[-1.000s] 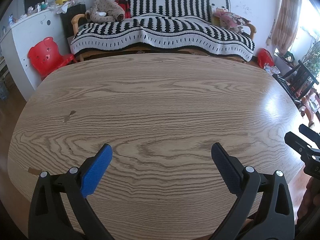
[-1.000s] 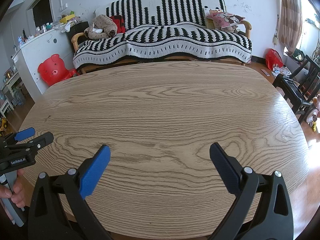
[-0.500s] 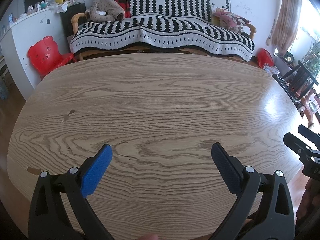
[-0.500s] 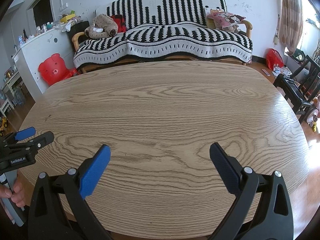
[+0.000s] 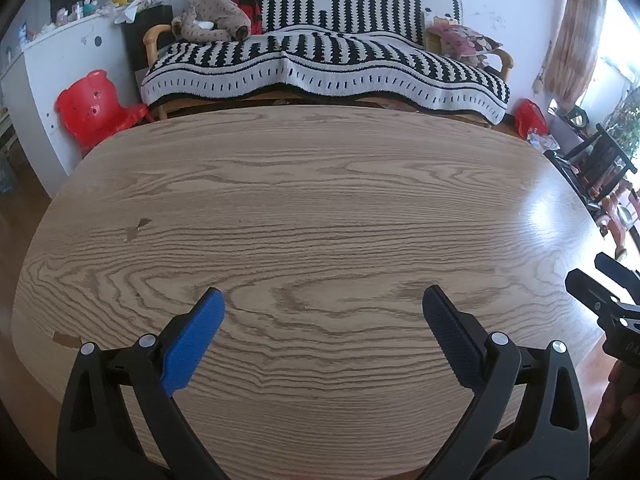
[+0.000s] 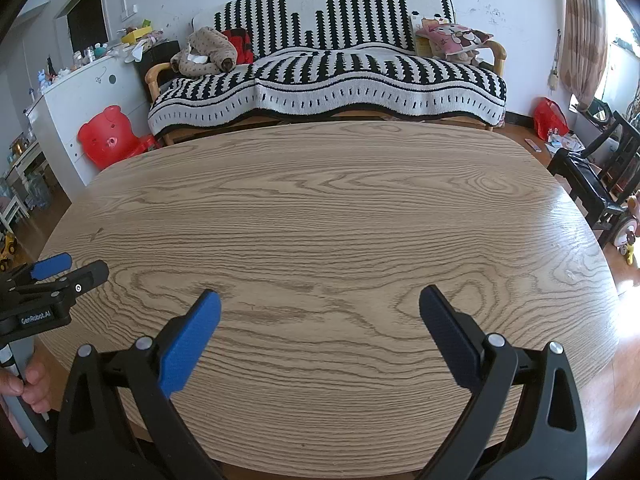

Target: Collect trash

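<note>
Change since the earlier frames is slight: both views hold almost the same framing, and in the left wrist view the far sofa sits a touch lower and the table a little closer than a second ago.

Both tools are spread wide and grip nothing. The left gripper (image 5: 322,300), black-framed with blue pads, hangs over the near edge of the oval light-oak wooden table (image 5: 320,208), its fingers well apart; from the right wrist view it shows at the left border (image 6: 56,276), held by a hand (image 6: 24,384) on a grey handle. The right gripper (image 6: 320,300), of the same make, is equally splayed above the near edge, and its tips appear at the right border of the left wrist view (image 5: 600,280).

No trash can be made out on the tabletop. The wood bears only a small dark chip mark (image 5: 136,229) toward its left side and a brown nick (image 5: 66,340) at the near-left rim. Bright glare lies on the right end.

Beyond the table stands a wooden-armed sofa under a black-and-white striped blanket (image 6: 328,68), with a beige bundled garment (image 6: 204,54) at its left end and a pink cartoon cushion (image 6: 452,40) at its right. A red bear-shaped plastic child's chair (image 6: 108,136) sits beside a white cabinet (image 6: 80,96) cluttered on top. A red bag (image 6: 552,118) and scattered papers (image 6: 562,142) lie on the floor at right, near a black wooden chair (image 6: 592,176) and a patterned curtain (image 6: 580,28).
</note>
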Demonstrator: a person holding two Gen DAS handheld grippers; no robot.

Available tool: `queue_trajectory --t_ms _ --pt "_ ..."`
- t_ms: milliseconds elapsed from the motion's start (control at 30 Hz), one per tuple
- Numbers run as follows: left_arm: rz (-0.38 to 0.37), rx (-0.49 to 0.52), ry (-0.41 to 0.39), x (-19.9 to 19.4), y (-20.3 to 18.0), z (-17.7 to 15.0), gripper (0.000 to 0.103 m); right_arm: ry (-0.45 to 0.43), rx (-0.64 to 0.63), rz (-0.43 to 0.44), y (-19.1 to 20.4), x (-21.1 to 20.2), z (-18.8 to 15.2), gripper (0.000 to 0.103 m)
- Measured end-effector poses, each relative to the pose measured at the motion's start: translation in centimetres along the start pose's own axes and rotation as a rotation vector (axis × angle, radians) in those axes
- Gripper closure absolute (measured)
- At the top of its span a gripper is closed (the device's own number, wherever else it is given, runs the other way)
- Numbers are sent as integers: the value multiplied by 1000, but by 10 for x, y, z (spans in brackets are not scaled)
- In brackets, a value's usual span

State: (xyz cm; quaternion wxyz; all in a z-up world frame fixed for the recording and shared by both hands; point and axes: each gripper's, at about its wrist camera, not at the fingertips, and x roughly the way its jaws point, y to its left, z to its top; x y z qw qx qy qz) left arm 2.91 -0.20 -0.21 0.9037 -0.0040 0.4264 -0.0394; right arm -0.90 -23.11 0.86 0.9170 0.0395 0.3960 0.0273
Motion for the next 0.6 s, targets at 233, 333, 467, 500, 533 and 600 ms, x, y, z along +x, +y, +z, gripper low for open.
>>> queue_trajectory --t_ms 233,333,467,500,533,600 --pt "6 16 -15 -4 -3 0 7 1 0 0 -1 0 0 7" --pt "8 14 -16 -4 -4 0 7 1 0 1 0 0 0 7" --pt "26 13 -13 -5 -4 1 7 1 0 1 0 0 0 7" --pt "30 14 -13 -4 -4 1 7 1 0 0 0 0 0 7" --pt "31 15 -10 -4 -4 1 7 1 0 0 0 -1 0 7" --pt "25 11 0 -2 -3 1 7 1 -1 1 -1 -1 0 7"
